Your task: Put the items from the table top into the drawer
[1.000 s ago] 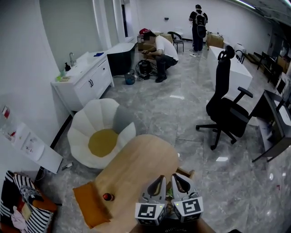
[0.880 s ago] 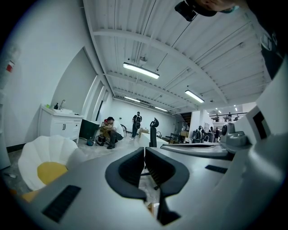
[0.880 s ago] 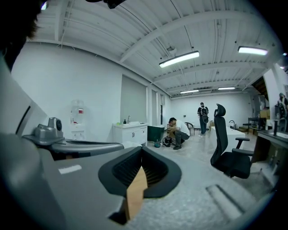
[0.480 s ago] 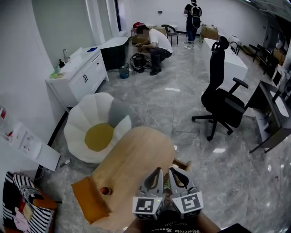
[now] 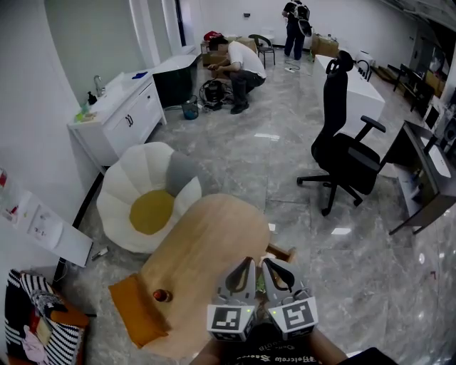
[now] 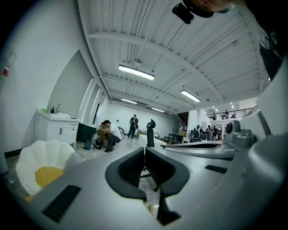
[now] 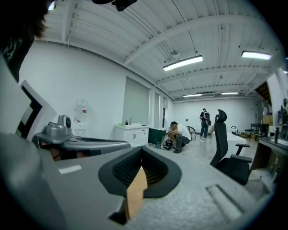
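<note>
A small round red item (image 5: pixel 161 294) lies on the oval wooden table (image 5: pixel 206 242) near its left edge. Both grippers are held side by side over the table's near right end. My left gripper (image 5: pixel 249 261) is shut with nothing in it, and its own view shows the jaw tips (image 6: pixel 144 149) meeting. My right gripper (image 5: pixel 266 261) is also shut and empty (image 7: pixel 141 149). A wooden piece (image 5: pixel 281 252) juts out at the table's right side, just beyond the grippers; I cannot tell whether it is the drawer.
An orange seat (image 5: pixel 135 310) is tucked at the table's left. A white petal-shaped armchair (image 5: pixel 117 192) stands beyond it, a black office chair (image 5: pixel 345 160) to the right and a white sink cabinet (image 5: pixel 117 114) on the left wall. One person crouches (image 5: pixel 239 68) and another stands (image 5: pixel 296 18) far back.
The head view has drifted a little, so the room sits slightly higher and further left. Both grippers stay shut, side by side over the table's near end.
</note>
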Action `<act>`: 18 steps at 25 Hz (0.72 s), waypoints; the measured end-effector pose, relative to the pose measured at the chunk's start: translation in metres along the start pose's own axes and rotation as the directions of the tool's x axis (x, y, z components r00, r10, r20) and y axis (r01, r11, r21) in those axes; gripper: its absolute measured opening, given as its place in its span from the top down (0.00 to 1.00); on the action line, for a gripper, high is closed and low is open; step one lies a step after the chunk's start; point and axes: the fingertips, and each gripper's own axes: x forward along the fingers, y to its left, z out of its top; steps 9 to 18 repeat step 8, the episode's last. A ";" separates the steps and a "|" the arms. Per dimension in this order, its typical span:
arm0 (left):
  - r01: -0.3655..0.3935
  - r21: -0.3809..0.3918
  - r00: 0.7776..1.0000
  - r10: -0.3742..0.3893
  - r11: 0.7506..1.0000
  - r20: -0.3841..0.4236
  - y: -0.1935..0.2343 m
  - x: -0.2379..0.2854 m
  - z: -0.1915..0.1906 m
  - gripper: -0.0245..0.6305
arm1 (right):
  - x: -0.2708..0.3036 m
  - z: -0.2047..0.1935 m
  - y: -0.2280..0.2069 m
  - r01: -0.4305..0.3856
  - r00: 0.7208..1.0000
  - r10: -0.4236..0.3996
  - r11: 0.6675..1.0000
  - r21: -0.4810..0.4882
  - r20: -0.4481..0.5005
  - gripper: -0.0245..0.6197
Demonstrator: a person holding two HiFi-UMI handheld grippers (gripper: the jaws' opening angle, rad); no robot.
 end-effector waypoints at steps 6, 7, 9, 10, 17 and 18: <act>-0.001 0.016 1.000 0.001 1.000 -0.005 -0.011 0.003 -0.004 0.94 | -0.008 -0.005 -0.010 0.003 1.000 -0.003 1.000 0.005 -0.002 0.96; -0.002 0.017 1.000 0.002 1.000 -0.002 -0.013 0.004 -0.003 0.94 | -0.010 -0.006 -0.012 0.004 1.000 -0.004 1.000 0.007 -0.002 0.96; -0.003 0.019 1.000 0.003 1.000 0.000 -0.016 0.005 -0.001 0.94 | -0.011 -0.007 -0.014 0.004 1.000 -0.004 1.000 0.008 -0.001 0.96; -0.003 0.019 1.000 0.003 1.000 0.000 -0.016 0.005 -0.001 0.94 | -0.011 -0.007 -0.014 0.004 1.000 -0.004 1.000 0.008 -0.001 0.96; -0.003 0.019 1.000 0.003 1.000 0.000 -0.016 0.005 -0.001 0.94 | -0.011 -0.007 -0.014 0.004 1.000 -0.004 1.000 0.008 -0.001 0.96; -0.003 0.019 1.000 0.003 1.000 0.000 -0.016 0.005 -0.001 0.94 | -0.011 -0.007 -0.014 0.004 1.000 -0.004 1.000 0.008 -0.001 0.96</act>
